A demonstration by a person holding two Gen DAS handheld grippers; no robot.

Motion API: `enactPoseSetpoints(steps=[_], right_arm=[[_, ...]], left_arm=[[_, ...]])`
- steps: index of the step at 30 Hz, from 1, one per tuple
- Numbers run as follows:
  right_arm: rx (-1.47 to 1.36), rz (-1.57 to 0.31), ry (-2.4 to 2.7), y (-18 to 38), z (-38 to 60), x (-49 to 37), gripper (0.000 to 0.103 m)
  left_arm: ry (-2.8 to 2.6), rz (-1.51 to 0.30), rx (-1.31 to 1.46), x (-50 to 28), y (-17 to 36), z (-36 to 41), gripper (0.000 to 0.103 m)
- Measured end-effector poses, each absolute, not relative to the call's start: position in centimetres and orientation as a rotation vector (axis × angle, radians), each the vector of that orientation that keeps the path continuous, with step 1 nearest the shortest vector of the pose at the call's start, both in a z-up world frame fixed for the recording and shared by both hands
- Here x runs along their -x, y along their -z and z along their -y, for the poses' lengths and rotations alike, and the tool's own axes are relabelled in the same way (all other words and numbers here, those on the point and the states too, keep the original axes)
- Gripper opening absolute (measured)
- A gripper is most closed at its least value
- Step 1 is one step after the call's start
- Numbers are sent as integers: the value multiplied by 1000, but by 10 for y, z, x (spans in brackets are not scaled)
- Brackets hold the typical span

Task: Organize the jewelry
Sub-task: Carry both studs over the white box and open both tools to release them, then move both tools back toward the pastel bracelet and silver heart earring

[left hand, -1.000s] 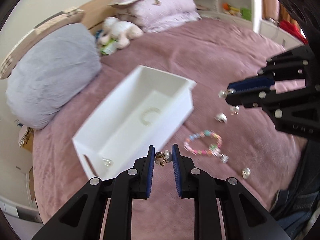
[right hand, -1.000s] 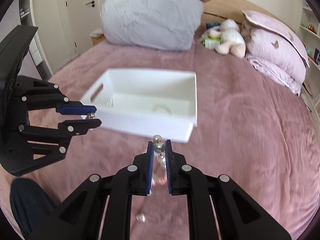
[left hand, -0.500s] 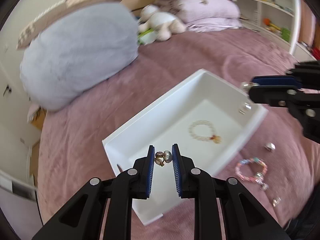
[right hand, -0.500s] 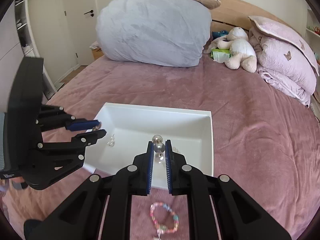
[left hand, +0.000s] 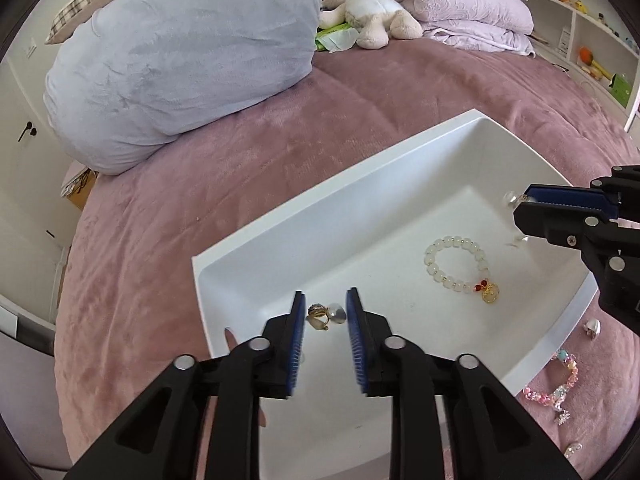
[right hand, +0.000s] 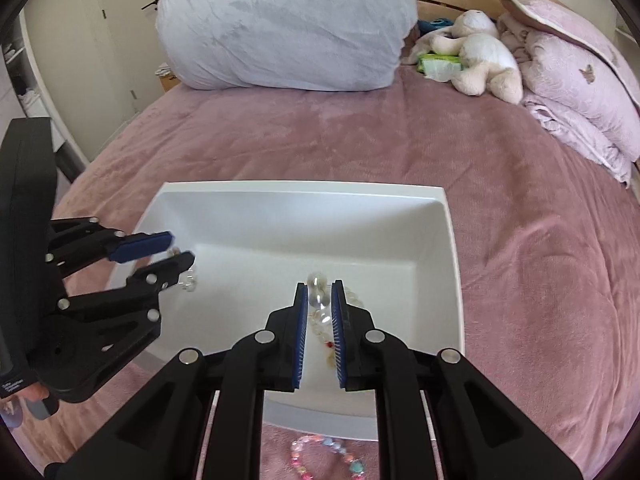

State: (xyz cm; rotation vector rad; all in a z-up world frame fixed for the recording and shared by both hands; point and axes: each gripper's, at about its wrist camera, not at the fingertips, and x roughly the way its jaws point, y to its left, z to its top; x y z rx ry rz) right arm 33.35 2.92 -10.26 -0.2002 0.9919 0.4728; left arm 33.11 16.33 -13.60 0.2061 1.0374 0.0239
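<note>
A white tray (left hand: 304, 216) lies on the mauve bedspread, also in the right wrist view (right hand: 256, 196). My left gripper (left hand: 323, 314) holds a gold and pearl earring (left hand: 325, 313) over the tray's near end; its pads stand close on either side of it. It appears at the left of the right wrist view (right hand: 176, 250). My right gripper (right hand: 319, 296) is shut on a clear bead earring (right hand: 318, 294) over the tray; it appears at the right of the left wrist view (left hand: 520, 204). A white bead bracelet with gold charm (left hand: 460, 264) lies in the tray.
A pastel bead bracelet (left hand: 554, 384) and small earrings (left hand: 592, 326) lie on the bedspread beside the tray's right side. A big grey pillow (left hand: 180, 60), a plush toy (left hand: 368, 8) and pink pillows (left hand: 472, 12) are at the far end. Shelves (left hand: 592, 40) stand at the right.
Both grippers have moved from above the loose jewelry to over the tray, each still carrying its earring. The view now looks down into the tray.
</note>
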Motion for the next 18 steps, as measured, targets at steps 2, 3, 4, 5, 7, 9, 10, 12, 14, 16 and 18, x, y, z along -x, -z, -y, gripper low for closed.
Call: enactPoseSetpoints(steps=[2, 3, 4, 5, 7, 9, 10, 12, 14, 16, 18], right_arm=[[189, -993, -467, 104, -26, -334, 38], [188, -983, -455, 103, -25, -334, 50], [189, -973, -451, 101, -23, -333, 53], [191, -965, -449, 98, -22, -332, 52], [183, -961, -458, 92, -19, -333, 54], [185, -934, -460, 81, -16, -329, 59], [186, -918, -465, 75, -15, -327, 61], [193, -888, -470, 61, -11, -321, 63], [205, -851, -477, 45, -6, -311, 66], [220, -816, -482, 30, 1, -300, 74], [239, -779, -478, 16, 12, -286, 77]], left_arm=[[-29, -1033, -212, -331, 138, -162, 47], [-31, -1029, -218, -330, 138, -161, 49], [-35, -1027, -224, -330, 138, -160, 52], [-34, -1027, -225, -329, 137, -160, 54], [-34, -1019, -223, -327, 134, -159, 55], [-34, -1007, -230, -324, 129, -157, 58], [-36, -994, -237, -321, 123, -156, 64], [-26, -977, -248, -316, 115, -152, 66], [-6, -953, -259, -306, 103, -146, 67], [18, -931, -277, -294, 90, -138, 69], [43, -906, -309, -281, 79, -128, 75]])
